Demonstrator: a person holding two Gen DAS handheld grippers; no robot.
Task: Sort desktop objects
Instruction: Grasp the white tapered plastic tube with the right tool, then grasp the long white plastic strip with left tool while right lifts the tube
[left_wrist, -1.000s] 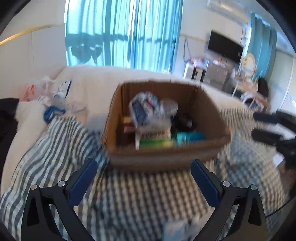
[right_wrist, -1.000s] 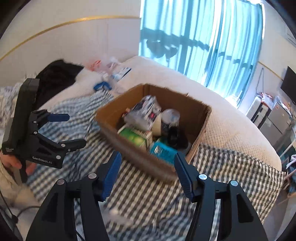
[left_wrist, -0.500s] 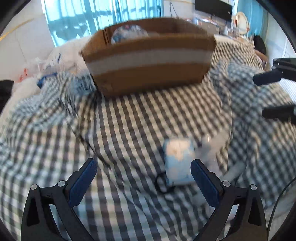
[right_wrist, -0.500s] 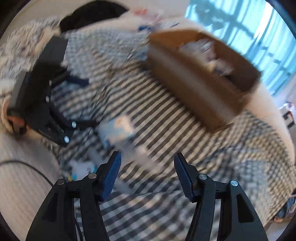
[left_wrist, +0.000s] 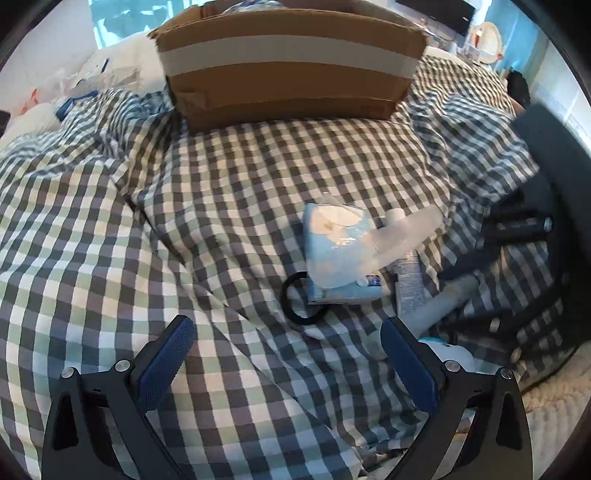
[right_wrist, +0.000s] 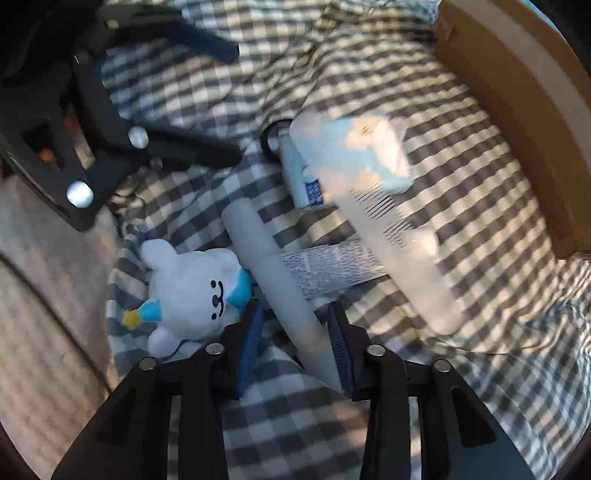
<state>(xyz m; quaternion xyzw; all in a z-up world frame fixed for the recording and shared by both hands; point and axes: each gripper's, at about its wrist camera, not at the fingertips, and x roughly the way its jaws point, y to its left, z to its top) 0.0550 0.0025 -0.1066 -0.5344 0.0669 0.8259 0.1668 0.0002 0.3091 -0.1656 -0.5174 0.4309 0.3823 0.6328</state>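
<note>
The right gripper (right_wrist: 295, 328) had swung down off the cardboard box (left_wrist: 288, 70) and clamped on the pale comb (right_wrist: 273, 273) by its handle — first pick underway. The left gripper (left_wrist: 284, 354) hovered, blue pads wide apart, over the checked bedspread (left_wrist: 184, 206).

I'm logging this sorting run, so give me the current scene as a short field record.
surface: checked blanket
container: cardboard box, beyond the loose items
left gripper: open, empty
right gripper: shut on pale comb handle
loose items: blue tissue pack, black hair tie, white tube, white plush toy
</note>
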